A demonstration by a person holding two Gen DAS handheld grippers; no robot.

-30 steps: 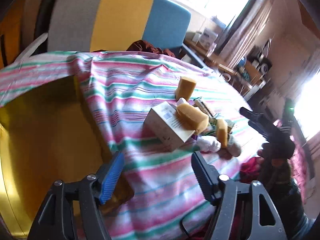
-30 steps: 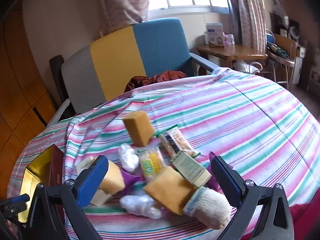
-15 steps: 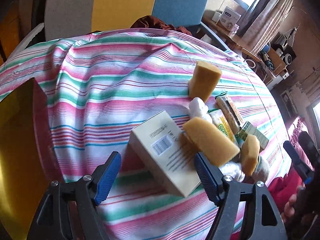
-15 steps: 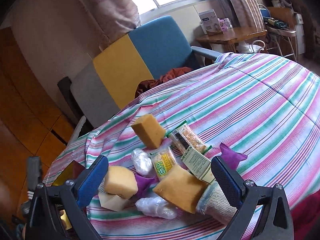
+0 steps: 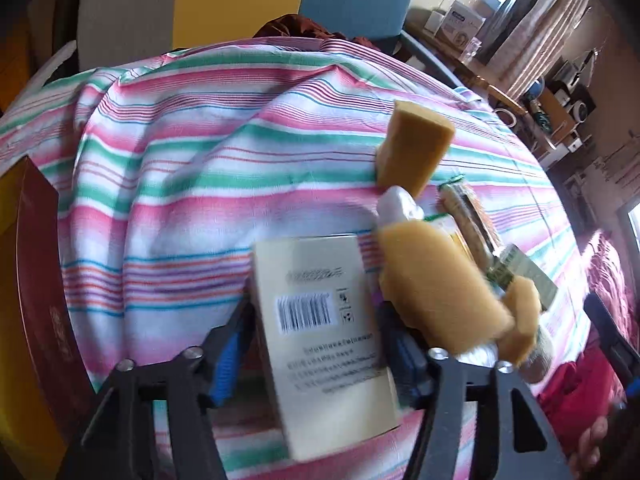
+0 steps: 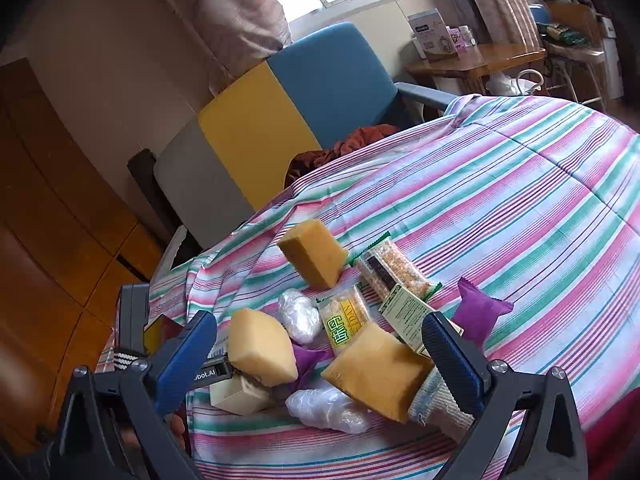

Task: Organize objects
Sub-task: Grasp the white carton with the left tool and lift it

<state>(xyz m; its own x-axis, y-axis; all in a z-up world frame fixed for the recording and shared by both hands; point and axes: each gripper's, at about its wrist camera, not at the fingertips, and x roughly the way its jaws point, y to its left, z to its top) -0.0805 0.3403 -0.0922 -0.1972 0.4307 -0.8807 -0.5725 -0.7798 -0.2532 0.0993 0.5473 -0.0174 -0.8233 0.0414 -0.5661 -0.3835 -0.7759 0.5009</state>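
A cream box with a barcode [image 5: 324,332] lies on the striped tablecloth [image 5: 208,184] at the near left of a pile. My left gripper [image 5: 314,344] is closing on it, its blue pads against both long sides. A yellow sponge [image 5: 436,280] leans on the box's right edge; another sponge [image 5: 416,148] stands farther back. In the right wrist view the box [image 6: 234,398] sits under that sponge [image 6: 260,346]. My right gripper [image 6: 316,320] hovers open above the pile with nothing between its fingers.
The pile also holds a third sponge [image 6: 376,370], snack packets [image 6: 346,324], a purple packet [image 6: 478,312], plastic-wrapped lumps [image 6: 300,314] and a rolled sock [image 6: 436,404]. A dark red box with a gold inside [image 5: 36,280] stands at the left. A grey, yellow and blue chair [image 6: 280,120] is behind the table.
My left gripper moved right from the red box and down over the cream box, then narrowed its jaws around it. The right gripper rolled a little and stayed in place.
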